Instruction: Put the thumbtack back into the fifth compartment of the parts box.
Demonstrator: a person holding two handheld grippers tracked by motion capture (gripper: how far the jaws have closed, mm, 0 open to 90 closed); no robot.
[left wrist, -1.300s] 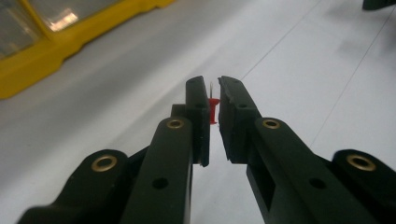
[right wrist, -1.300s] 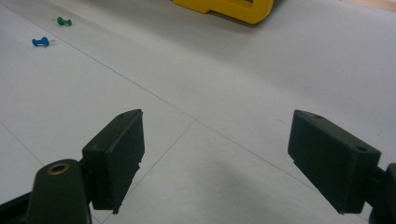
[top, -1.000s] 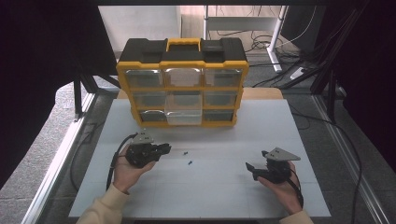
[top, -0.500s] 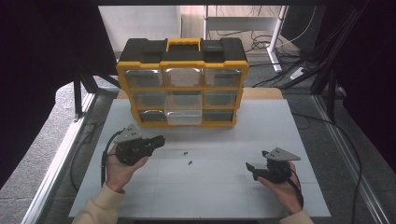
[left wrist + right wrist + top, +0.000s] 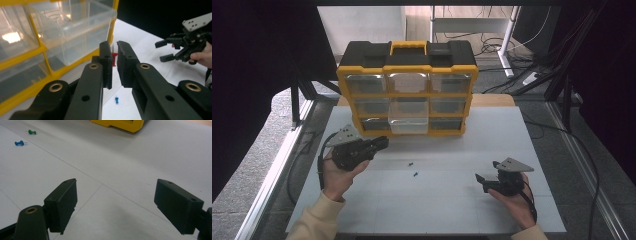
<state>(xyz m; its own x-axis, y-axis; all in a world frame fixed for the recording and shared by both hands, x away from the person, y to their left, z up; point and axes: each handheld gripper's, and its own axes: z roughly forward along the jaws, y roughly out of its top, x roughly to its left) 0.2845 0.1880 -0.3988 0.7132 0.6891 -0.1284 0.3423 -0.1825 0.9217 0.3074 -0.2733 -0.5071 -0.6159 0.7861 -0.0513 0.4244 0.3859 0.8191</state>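
left gripper view | left tool [image 5: 114, 53] clenched on red pushpin [image 5: 114, 58] | right tool [image 5: 115, 202] released, resting on table [image 5: 140, 157]

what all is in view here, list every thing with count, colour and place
organiser cabinet: one, yellow frame, black top, clear drawers, at the far edge of the table
open drawer: one, clear, looks empty, bottom row middle, pulled out
red push pin: one, held upright in the nearly closed jaws, beside the open drawer
blue push pin: one, lying on the table
green push pin: one, lying on the table just beyond the blue one
table: one, white, with thin grid lines
left hand-held gripper: one, black, raised near the cabinet's lower left, pinching the red pin
right hand-held gripper: one, black, jaws wide apart, low over the near right of the table
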